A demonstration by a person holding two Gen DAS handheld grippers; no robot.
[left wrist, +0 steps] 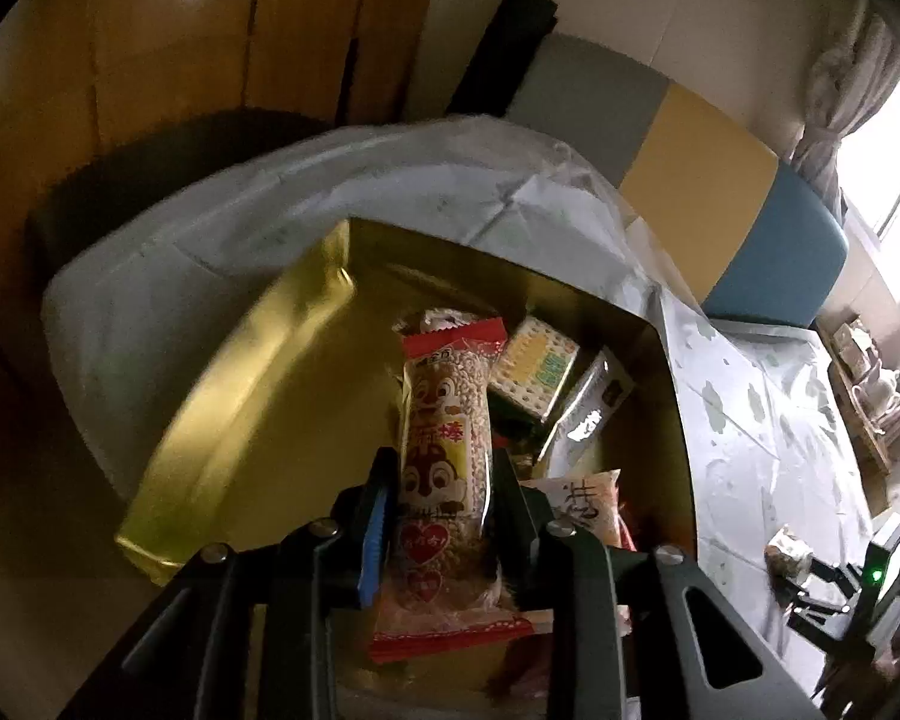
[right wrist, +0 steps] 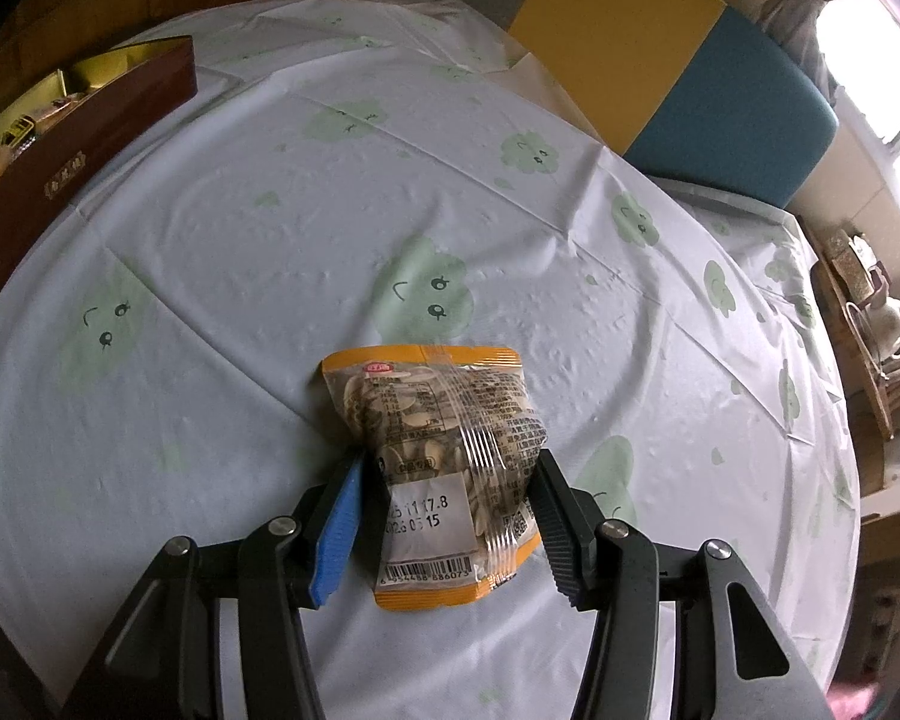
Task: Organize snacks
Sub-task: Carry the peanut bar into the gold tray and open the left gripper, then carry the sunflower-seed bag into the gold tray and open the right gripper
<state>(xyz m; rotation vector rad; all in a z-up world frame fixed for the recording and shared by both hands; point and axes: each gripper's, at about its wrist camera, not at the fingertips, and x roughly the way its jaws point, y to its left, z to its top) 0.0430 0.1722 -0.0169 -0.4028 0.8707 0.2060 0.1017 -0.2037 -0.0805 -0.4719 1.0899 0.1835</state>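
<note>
I see a round table under a pale cloth point(right wrist: 342, 228) printed with green clouds, with a yellow and blue bench point(right wrist: 708, 66) beyond it. My left gripper point(left wrist: 444, 480) clamps a red-ended snack bar point(left wrist: 444, 420) over the gold-lined box point(left wrist: 258, 396), other packets just past its fingertips. Only the right view shows the open cloth, where my right gripper point(right wrist: 444, 480) grasps a seed packet point(right wrist: 444, 468).

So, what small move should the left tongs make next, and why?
Probably open the left tongs and let the red-ended snack bar drop. The pads grip it directly over the gold-lined box, where a cracker pack and other snacks already lie, so it seems to be in place.
</note>
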